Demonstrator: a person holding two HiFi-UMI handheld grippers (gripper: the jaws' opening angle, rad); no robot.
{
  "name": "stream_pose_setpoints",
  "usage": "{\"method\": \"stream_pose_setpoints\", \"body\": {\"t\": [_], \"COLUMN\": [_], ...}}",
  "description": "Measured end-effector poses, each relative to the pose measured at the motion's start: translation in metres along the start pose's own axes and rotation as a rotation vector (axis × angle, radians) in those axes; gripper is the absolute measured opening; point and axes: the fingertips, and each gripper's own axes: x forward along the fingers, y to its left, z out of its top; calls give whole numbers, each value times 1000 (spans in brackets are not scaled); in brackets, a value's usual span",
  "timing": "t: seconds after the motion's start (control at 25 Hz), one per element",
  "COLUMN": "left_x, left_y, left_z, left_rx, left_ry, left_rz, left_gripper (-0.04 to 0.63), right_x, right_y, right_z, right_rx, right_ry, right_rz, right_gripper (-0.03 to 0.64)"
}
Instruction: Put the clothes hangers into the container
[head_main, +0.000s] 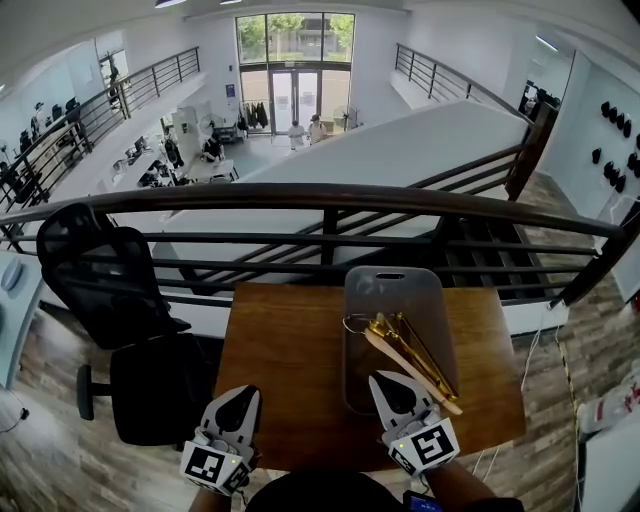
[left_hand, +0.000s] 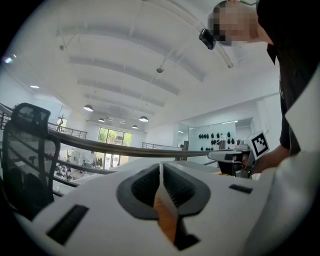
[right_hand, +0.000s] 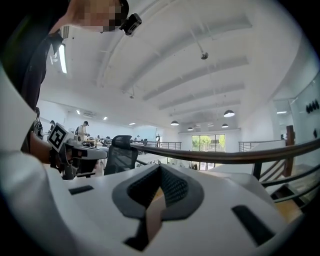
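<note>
Wooden counter (head_main: 290, 370) carries the container (head_main: 392, 288) toward its right edge, clothes hangers (head_main: 408, 352) lying inside. Left gripper (head_main: 240, 394) and right gripper (head_main: 386, 381) hover at the near edge, jaws clenched on nothing; task appears complete.

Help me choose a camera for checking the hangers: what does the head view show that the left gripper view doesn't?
Only the head view: the grey tray with the wooden hangers lying in it. Only the left gripper view: the ceiling lamps, and the left hand-held gripper with its jaws up close, shut on nothing. Both: the black office chair, the railing and the right hand-held gripper.
</note>
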Motion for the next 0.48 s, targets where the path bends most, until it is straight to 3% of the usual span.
{"method": "stream_pose_setpoints", "body": {"t": [0.28, 0.48], "left_x": [3, 6], "left_y": [-1, -1], "left_z": [-4, -1], "left_rx": [-5, -12], "left_ry": [35, -1], "left_rz": [1, -13], "left_gripper": [29, 29], "right_x": [6, 10], "right_y": [5, 11], "right_z": [-2, -1], "right_rx": [-51, -62], "right_ry": [-18, -24], "right_rz": [4, 19], "right_gripper": [-9, -9]}}
